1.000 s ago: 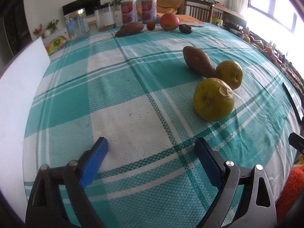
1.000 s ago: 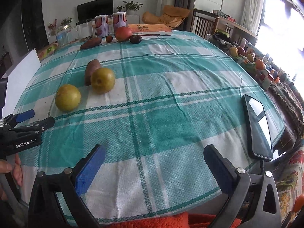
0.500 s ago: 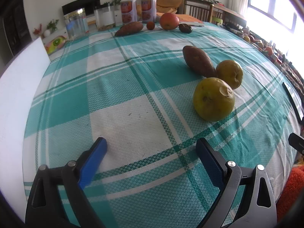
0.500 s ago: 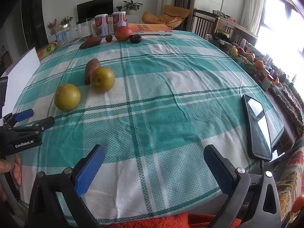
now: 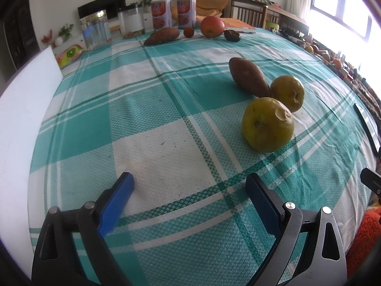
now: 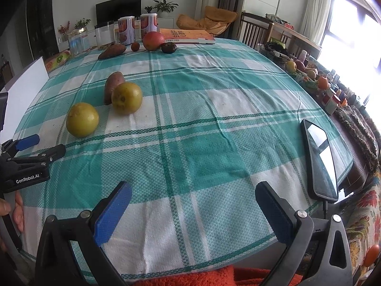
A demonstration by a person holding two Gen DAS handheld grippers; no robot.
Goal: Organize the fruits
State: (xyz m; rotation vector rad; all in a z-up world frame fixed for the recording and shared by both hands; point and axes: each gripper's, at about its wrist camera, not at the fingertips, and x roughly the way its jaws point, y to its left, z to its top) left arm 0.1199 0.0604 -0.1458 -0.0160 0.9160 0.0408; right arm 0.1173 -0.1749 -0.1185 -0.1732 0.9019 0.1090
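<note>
Both tongs, left (image 5: 189, 184) & right (image 6: 193, 194), released, empty. Nearest round yellow-green fruit (image 5: 268, 124) on worktop: firm, smooth, prob rolls; grip across widest part.

Right gripper (image 6: 193, 190) jaws wide apart over checked tablecloth (image 6: 214, 131); two yellow fruits (image 6: 82, 119) left, phone (image 6: 320, 162) right.

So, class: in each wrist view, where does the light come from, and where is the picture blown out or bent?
Left wrist view: daylight enters from the window at upper right, which is blown out to white; the nearest yellow fruit casts only a soft shadow. Right wrist view: the same glare at the right edge, the phone screen mirrors brightness, and the fisheye bows the tablecloth stripes.
</note>
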